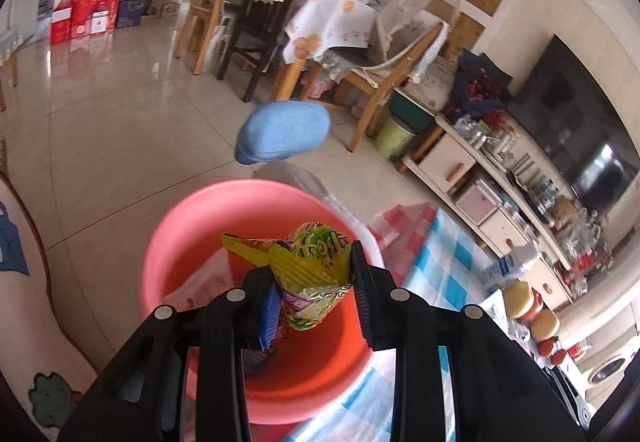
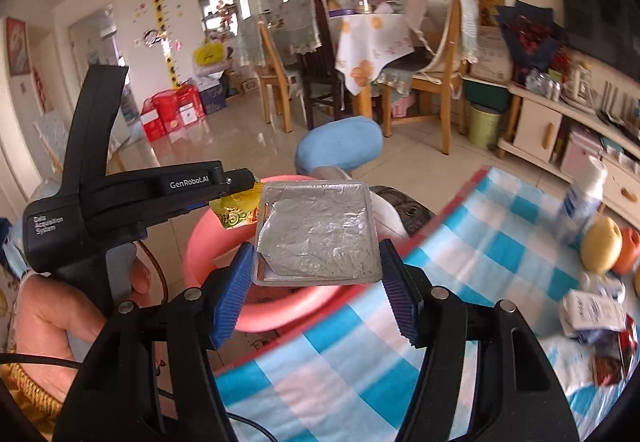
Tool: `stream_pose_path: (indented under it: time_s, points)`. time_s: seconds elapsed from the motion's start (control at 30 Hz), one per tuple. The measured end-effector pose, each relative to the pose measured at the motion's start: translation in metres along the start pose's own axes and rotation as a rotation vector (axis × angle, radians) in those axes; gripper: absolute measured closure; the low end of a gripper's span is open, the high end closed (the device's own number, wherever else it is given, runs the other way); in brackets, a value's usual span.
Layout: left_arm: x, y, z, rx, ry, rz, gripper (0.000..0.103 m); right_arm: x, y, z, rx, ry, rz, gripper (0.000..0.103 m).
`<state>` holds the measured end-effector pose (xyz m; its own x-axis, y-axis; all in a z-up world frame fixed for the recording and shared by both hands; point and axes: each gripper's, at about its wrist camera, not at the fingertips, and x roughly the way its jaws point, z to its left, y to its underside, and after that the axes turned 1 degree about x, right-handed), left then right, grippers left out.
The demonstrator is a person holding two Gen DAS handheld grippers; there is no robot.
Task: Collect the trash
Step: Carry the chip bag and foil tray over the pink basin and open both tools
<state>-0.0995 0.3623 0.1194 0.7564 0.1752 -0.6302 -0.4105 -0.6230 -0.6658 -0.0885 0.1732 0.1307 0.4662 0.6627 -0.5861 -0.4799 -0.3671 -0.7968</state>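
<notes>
My left gripper (image 1: 316,290) is shut on a crumpled green and yellow snack wrapper (image 1: 312,270) and holds it over the pink basin (image 1: 180,234). The basin holds some paper and a dark scrap. In the right wrist view my right gripper (image 2: 316,270) is shut on a square silver foil tray (image 2: 316,230), held flat above the near rim of the pink basin (image 2: 200,242). The left gripper (image 2: 236,181) shows there too, with the wrapper (image 2: 236,211) at its tip, just left of the foil tray.
A table with a blue and white checked cloth (image 2: 460,282) carries a white bottle (image 2: 580,197), an apple (image 2: 600,246), small cartons and wrappers (image 2: 596,314). A blue stool (image 2: 340,149) stands behind the basin. Dining chairs, a table and a sideboard stand beyond on the tiled floor.
</notes>
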Motion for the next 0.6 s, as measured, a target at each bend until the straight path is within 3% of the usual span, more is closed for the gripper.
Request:
stream_pose_path:
  time_s: [0.23,0.3,0.4,0.6]
  points:
    - [0.009,-0.012,0.028,-0.057,-0.039,0.016,0.069,0.055,-0.003,0.026,-0.092,-0.001,0.062,0.038]
    - [0.012,-0.012,0.032,-0.061,-0.054,0.025,0.067,0.064,0.000,0.025,-0.081,0.031,0.069,0.026]
    - [0.010,-0.010,0.033,-0.065,-0.084,0.004,0.037,0.066,0.007,0.014,-0.019,0.070,0.066,0.020]
    - [0.005,-0.006,0.011,0.036,-0.113,-0.059,0.025,0.030,0.024,-0.015,0.096,0.112,0.014,0.013]
